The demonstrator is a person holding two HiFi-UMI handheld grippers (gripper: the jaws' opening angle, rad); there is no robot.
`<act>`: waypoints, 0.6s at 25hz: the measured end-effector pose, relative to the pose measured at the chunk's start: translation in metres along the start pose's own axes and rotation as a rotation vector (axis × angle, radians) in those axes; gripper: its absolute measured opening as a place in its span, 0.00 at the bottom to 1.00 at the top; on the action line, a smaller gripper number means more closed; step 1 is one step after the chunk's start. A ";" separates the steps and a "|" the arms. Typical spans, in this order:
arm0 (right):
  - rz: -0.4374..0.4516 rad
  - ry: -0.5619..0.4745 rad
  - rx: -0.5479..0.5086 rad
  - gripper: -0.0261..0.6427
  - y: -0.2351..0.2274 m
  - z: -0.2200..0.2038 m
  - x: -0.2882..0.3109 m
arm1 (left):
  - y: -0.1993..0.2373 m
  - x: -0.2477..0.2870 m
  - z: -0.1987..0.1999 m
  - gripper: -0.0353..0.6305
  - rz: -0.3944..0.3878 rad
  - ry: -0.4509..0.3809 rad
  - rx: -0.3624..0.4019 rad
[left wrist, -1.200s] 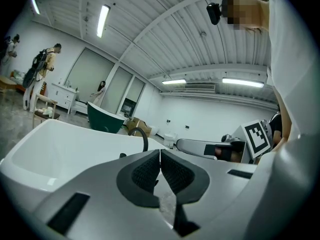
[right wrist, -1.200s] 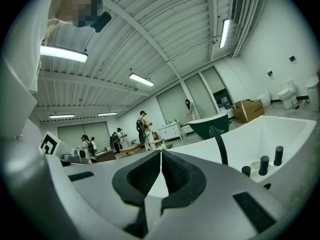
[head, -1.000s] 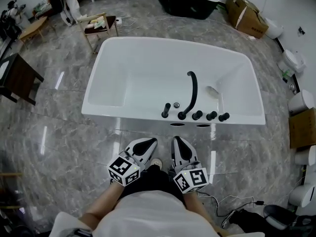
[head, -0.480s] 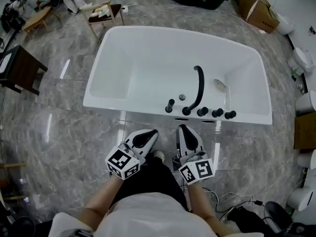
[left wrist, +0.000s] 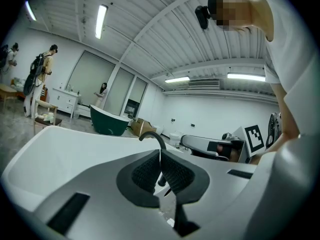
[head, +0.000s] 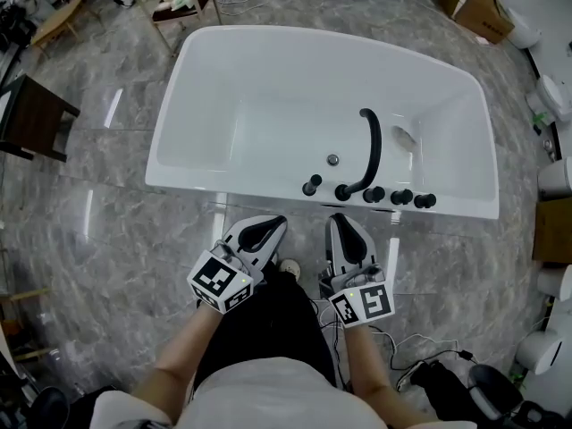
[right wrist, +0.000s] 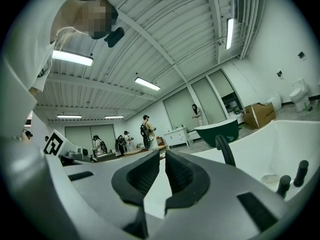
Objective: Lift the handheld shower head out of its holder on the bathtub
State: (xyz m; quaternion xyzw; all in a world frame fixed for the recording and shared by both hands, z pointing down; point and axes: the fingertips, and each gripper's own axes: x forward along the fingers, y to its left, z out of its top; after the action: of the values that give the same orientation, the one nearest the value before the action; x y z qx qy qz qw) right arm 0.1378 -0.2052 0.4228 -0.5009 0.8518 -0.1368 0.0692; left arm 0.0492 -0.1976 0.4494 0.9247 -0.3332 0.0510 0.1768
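Observation:
A white bathtub lies across the head view, with black fittings along its near rim. The short black handheld shower head stands upright in its holder, left of the curved spout and three knobs. My left gripper is shut and empty, just short of the rim and below-left of the shower head. My right gripper is also shut and empty, below the spout's base. The left gripper view shows the spout over its jaws. The right gripper view has the spout to its right.
A dark table stands at the left and a wooden stool behind the tub. Cardboard boxes and toilets line the right side. Cables lie on the marble floor by my feet. Several people stand far off.
Both grippers have moved forward towards the tub's near rim, and the tub and its fittings now sit closer. Both stay shut and empty.

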 end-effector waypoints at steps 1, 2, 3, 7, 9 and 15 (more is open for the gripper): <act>-0.001 0.007 -0.020 0.07 -0.001 -0.003 0.005 | 0.005 0.001 -0.001 0.07 0.002 0.003 0.003; -0.001 0.016 -0.041 0.07 -0.001 -0.005 0.010 | 0.010 0.002 -0.004 0.07 0.003 0.007 0.005; -0.001 0.025 -0.058 0.09 -0.002 -0.008 0.014 | 0.015 0.004 -0.007 0.07 0.004 0.012 0.005; 0.003 0.073 -0.075 0.24 -0.010 -0.024 0.032 | 0.034 0.016 -0.022 0.07 0.003 0.033 0.002; -0.005 0.104 -0.083 0.28 -0.017 -0.035 0.042 | 0.043 0.028 -0.029 0.07 -0.004 0.046 0.016; -0.023 0.197 -0.132 0.33 -0.034 -0.075 0.063 | 0.069 0.056 -0.047 0.07 -0.027 0.066 0.060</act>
State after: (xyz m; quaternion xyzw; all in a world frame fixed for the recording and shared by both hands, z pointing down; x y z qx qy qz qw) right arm 0.1158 -0.2635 0.5060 -0.4984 0.8558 -0.1294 -0.0494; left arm 0.0497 -0.2639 0.5256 0.9317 -0.3132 0.0892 0.1605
